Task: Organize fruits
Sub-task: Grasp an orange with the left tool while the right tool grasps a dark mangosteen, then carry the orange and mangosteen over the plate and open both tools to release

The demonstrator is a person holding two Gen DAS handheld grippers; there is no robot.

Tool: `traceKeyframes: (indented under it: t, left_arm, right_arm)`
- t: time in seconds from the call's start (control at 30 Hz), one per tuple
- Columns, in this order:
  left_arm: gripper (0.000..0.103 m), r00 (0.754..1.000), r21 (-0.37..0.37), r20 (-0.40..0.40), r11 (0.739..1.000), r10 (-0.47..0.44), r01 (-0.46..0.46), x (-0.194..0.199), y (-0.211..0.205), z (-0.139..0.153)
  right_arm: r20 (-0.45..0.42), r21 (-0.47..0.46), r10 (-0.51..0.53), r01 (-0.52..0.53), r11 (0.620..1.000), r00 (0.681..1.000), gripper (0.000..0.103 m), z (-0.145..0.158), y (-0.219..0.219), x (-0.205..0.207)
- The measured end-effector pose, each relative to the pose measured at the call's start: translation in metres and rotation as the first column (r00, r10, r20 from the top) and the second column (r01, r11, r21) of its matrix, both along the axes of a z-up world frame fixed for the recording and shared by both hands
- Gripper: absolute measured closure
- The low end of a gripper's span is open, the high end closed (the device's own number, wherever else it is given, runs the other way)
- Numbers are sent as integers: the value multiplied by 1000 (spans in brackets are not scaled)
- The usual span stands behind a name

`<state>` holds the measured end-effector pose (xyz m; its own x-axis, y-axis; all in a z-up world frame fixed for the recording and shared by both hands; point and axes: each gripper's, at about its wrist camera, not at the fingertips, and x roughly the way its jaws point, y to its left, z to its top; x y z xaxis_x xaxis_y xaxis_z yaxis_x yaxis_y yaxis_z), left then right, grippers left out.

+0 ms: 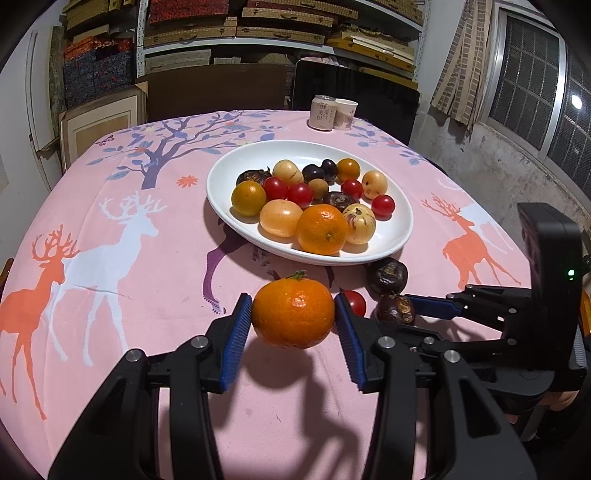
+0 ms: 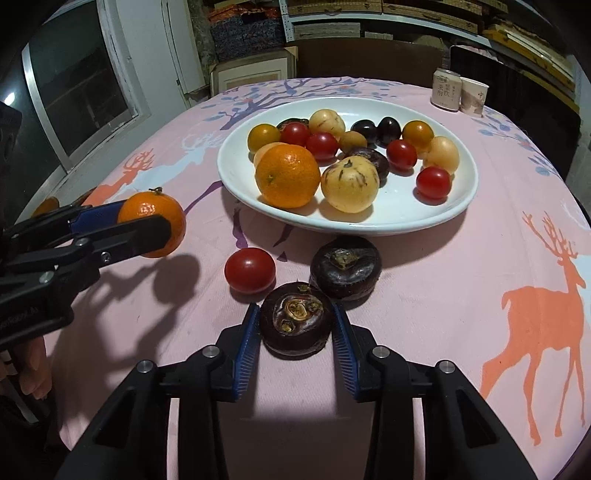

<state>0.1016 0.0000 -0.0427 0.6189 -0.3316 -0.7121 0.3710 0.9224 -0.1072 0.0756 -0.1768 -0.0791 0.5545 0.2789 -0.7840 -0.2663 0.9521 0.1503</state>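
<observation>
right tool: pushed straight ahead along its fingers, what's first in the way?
The dark fruit between its fingers, then the second dark fruit right behind it, apparently touching. The white plate comes after; depth is unclear.

A table under a pink deer-print cloth [image 1: 110, 229] stands before metal shelving [image 1: 236, 33] stacked with woven boxes. A barred window [image 1: 532, 88] with a hanging curtain [image 1: 461, 62] occupies the rough side wall [image 1: 491, 173].
</observation>
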Motion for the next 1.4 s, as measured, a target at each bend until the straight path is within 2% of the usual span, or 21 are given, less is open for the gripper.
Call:
traceKeyframes:
  t: [0.13, 0.3, 0.83, 1.1, 1.4]
  left_arm:
    - [58, 1000, -3, 8, 1000, -4, 4, -6, 1, 3]
    - [58, 1000, -1, 22, 1000, -17, 17, -13, -2, 9]
    - [58, 996, 30, 82, 999, -30, 28, -20, -20, 34]
    - [58, 992, 47, 120, 999, -28, 22, 4, -31, 47]
    - [58, 993, 65, 112, 997, -40, 32, 68, -54, 53]
  right_arm:
    - [24, 40, 9, -10, 999, 1000, 63, 11, -11, -15]
    - [55, 82, -37, 33, 996, 998, 63, 30, -36, -25]
    - [144, 100, -94, 80, 992, 985, 63, 68, -75, -28]
    - [177, 95, -98, 82, 992, 979, 63, 87, -84, -4]
    - [167, 108, -115, 98, 989, 979, 63, 103, -97, 56]
